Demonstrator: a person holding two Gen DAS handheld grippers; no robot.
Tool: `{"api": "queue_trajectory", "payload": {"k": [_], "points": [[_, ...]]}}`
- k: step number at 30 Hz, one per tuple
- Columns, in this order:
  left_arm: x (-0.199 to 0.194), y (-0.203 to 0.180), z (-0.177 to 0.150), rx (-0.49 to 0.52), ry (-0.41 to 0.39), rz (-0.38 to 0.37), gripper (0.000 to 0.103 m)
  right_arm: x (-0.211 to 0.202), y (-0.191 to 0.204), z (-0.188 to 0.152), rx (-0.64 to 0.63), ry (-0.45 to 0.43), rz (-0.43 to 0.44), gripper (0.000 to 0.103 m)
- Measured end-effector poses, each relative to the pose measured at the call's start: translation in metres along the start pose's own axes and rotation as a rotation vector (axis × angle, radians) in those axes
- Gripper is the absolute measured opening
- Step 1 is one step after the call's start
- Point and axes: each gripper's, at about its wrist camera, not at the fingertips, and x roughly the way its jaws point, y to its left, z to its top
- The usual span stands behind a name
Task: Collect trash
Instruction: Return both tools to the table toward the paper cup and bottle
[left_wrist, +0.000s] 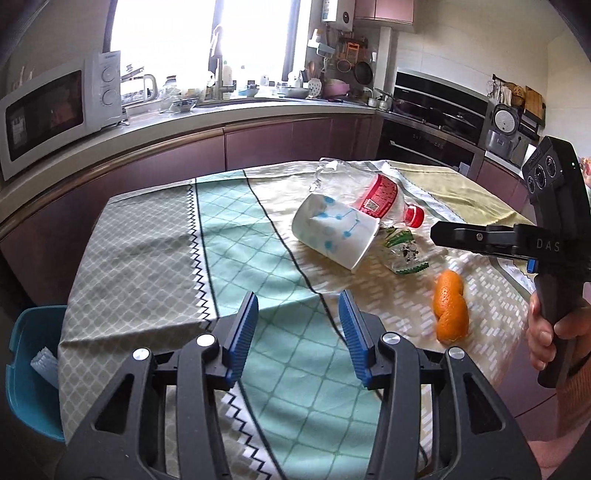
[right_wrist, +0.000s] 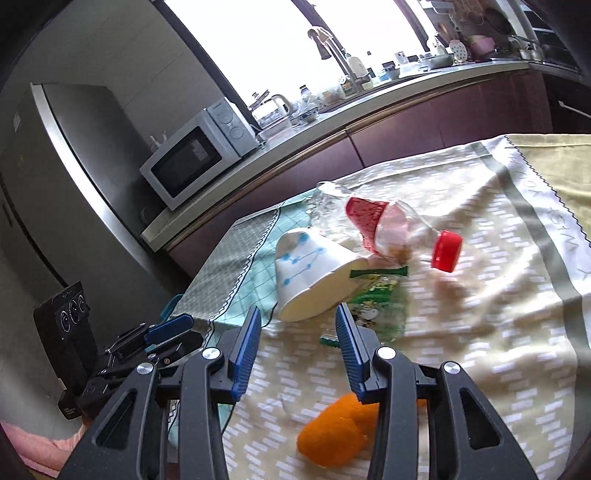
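Observation:
Trash lies on the cloth-covered table (left_wrist: 258, 229): a tipped white paper cup with blue dots (left_wrist: 334, 230) (right_wrist: 314, 277), a crushed clear bottle with a red label and red cap (left_wrist: 373, 197) (right_wrist: 399, 229), a green wrapper (left_wrist: 404, 251) (right_wrist: 376, 299) and orange peel (left_wrist: 450, 304) (right_wrist: 332, 432). My left gripper (left_wrist: 299, 325) hovers open over the teal part of the cloth, nothing between its blue pads. My right gripper (right_wrist: 295, 339) is open just short of the cup, above the peel. In the left wrist view the right gripper (left_wrist: 447, 230) reaches in from the right, held by a hand (left_wrist: 546, 328).
A blue bin (left_wrist: 33, 369) with pale paper in it stands below the table's left edge. A counter (left_wrist: 221, 110) with a microwave (left_wrist: 55, 110) (right_wrist: 199, 147), sink and dishes runs behind the table. An oven (left_wrist: 436, 110) is at the back right.

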Motion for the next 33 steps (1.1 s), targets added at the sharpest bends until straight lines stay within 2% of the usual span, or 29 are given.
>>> {"api": "queue_trajectory", "payload": {"k": [9, 17, 28, 33], "points": [[0.04, -0.034, 0.016, 0.038, 0.041, -0.022, 0.045, -0.015, -0.032, -0.002, 0.054, -0.025, -0.039, 0.04], [0.069, -0.048, 0.026, 0.037, 0.086, -0.02, 0.045, -0.001, -0.044, -0.002, 0.065, 0.004, -0.03, 0.04], [0.088, -0.033, 0.036, -0.05, 0.126, -0.021, 0.043, 0.016, -0.046, 0.008, 0.064, 0.03, -0.014, 0.044], [0.089, -0.026, 0.035, -0.075, 0.132, -0.016, 0.032, 0.019, -0.047, 0.01, 0.062, 0.034, -0.01, 0.044]]}}
